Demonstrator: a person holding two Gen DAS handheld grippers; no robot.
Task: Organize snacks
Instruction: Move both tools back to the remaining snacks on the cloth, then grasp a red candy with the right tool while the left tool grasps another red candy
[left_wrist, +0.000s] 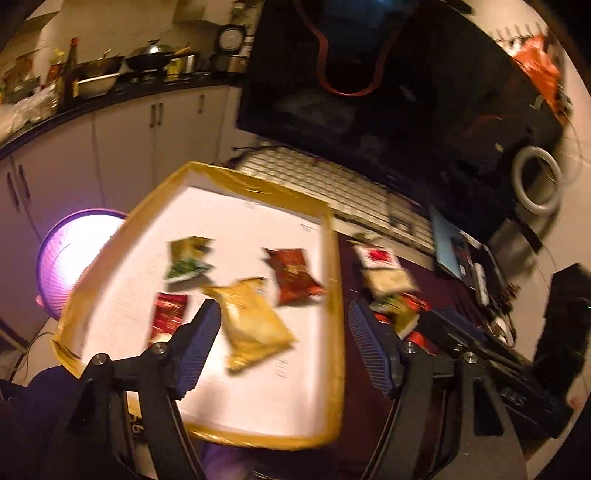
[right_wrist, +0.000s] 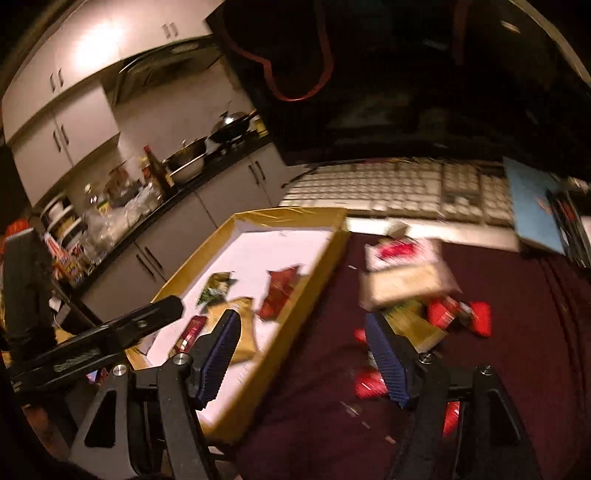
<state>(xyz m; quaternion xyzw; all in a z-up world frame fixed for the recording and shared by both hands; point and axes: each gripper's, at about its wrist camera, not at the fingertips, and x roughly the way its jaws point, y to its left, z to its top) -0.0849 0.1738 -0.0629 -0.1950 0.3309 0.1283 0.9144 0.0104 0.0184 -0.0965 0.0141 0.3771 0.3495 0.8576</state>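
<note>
left gripper (left_wrist: 284, 325): jaws spread wide, nothing between the pads — hangs above the tray's near right part
right gripper (right_wrist: 301, 343): also released, empty; sits over the tray's right rim and the cloth beside it
tray (left_wrist: 334, 280): shallow, white floor, yellow-brown rim, left half of the tabletop
in tray: yellow bag (left_wrist: 255, 325) nearest the left gripper, dark red bag (left_wrist: 293, 275) just beyond it to the right, green bag (left_wrist: 188, 258) further left, small red bag (left_wrist: 168, 314) at left, partly behind the left finger (left_wrist: 201, 343)
contact in tray: yellow bag's far corner looks close to the green one; blur too heavy to say if they touch
loose pile (right_wrist: 406, 280): on the dark red cloth (right_wrist: 314, 424) right of the tray — pale bag with red print on top, green and red packs under and around it, apart from the tray
keyboard (right_wrist: 388, 188): white, behind tray and pile
monitor (left_wrist: 388, 92): dark, behind the keyboard
image quality: motion blur in both views, print on the bags unreadable
</note>
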